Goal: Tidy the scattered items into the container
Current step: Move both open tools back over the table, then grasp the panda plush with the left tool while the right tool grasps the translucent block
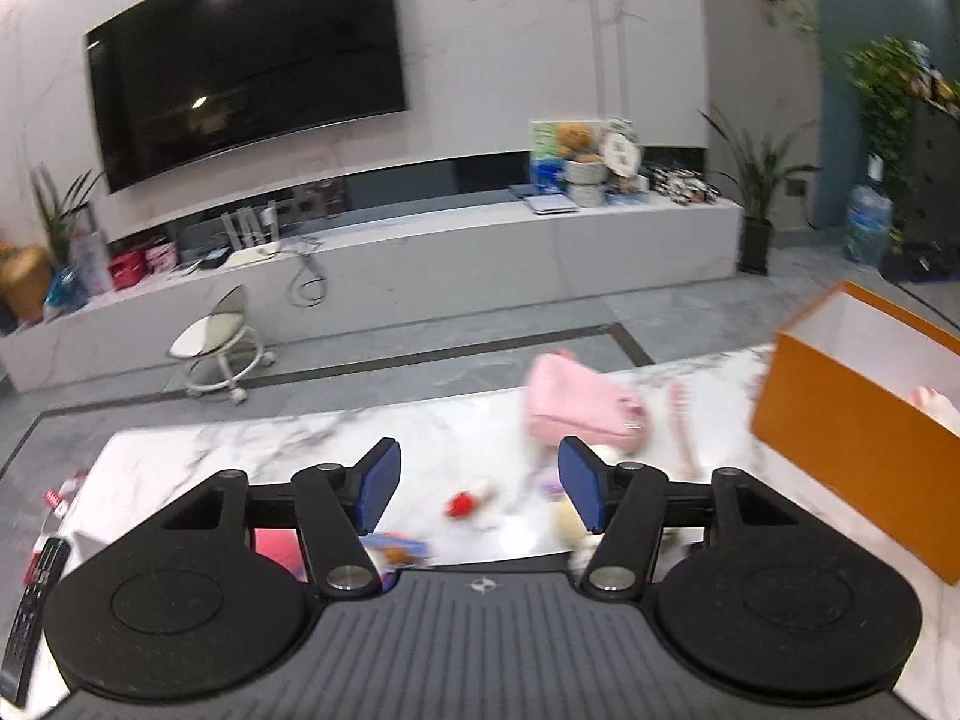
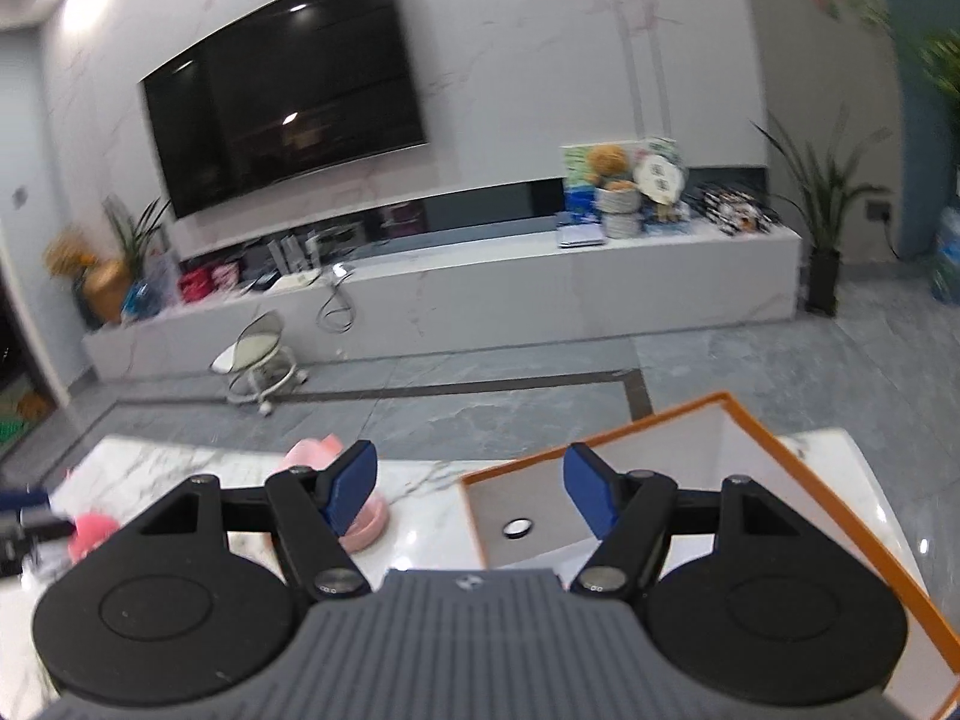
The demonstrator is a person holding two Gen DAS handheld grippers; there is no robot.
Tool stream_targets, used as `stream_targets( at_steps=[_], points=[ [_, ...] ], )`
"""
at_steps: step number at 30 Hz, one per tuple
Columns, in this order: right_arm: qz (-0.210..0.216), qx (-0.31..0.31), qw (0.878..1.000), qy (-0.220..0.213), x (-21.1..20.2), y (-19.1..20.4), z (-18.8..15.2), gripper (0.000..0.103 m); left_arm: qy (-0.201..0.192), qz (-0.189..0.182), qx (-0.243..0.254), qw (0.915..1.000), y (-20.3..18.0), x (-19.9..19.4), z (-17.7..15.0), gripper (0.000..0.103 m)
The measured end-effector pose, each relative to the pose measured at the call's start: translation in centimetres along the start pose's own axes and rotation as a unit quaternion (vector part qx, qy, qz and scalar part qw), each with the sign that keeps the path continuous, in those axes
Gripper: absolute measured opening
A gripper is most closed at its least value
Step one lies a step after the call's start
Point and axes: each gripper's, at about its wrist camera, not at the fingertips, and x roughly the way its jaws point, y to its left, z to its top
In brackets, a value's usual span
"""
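The marble table (image 1: 288, 444) spreads beneath both tools, with the orange box (image 1: 852, 456) open-topped to the right of the left gripper (image 1: 480, 480) and directly under and ahead of the right gripper (image 2: 471, 489); inside the box, just ahead of the right gripper's fingertips, lies 1 small round white thing (image 2: 517, 527), too small to name; both tools stand wide with nothing between the blue pads; the pink pouch (image 1: 582, 408) sits ahead and slightly right of the left gripper, soft and light by the look of it, likely to sag, so its bunched zipper edge seems the best place to pinch; a pink round dish (image 2: 360, 516) lies behind the right gripper's left finger, probably rigid and smooth, best taken across its rim; nearest the left gripper's fingers, a small red toy (image 1: 465, 501) rests between them on the marble, blurred, seemingly light and easy to nip at its middle.
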Motion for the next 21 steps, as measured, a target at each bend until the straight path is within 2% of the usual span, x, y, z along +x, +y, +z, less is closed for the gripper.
stream_targets(
  at_steps=[5, 8, 13, 21],
  points=[
    [0.024, -0.042, 0.999, 0.011, 1.1, 2.3, -1.0, 0.072, 0.01, 0.026, -0.031, 0.9992, 3.7, 0.3, -1.6, 0.07],
    [0.034, -0.058, 0.997, 0.024, 2.0, 3.4, -1.5, 0.072, 0.016, 0.023, -0.048, 0.9984, 4.8, 0.4, -2.4, 0.071],
    [0.048, -0.085, 0.994, 0.051, 3.8, 5.5, -2.9, 0.072, 0.024, -0.003, -0.061, 0.9978, 5.1, 1.4, -3.7, 0.077],
    [0.066, -0.133, 0.983, 0.105, 6.3, 8.4, -5.7, 0.072, 0.06, -0.021, -0.057, 0.9964, 3.3, 3.1, -5.3, 0.077]
  ],
)
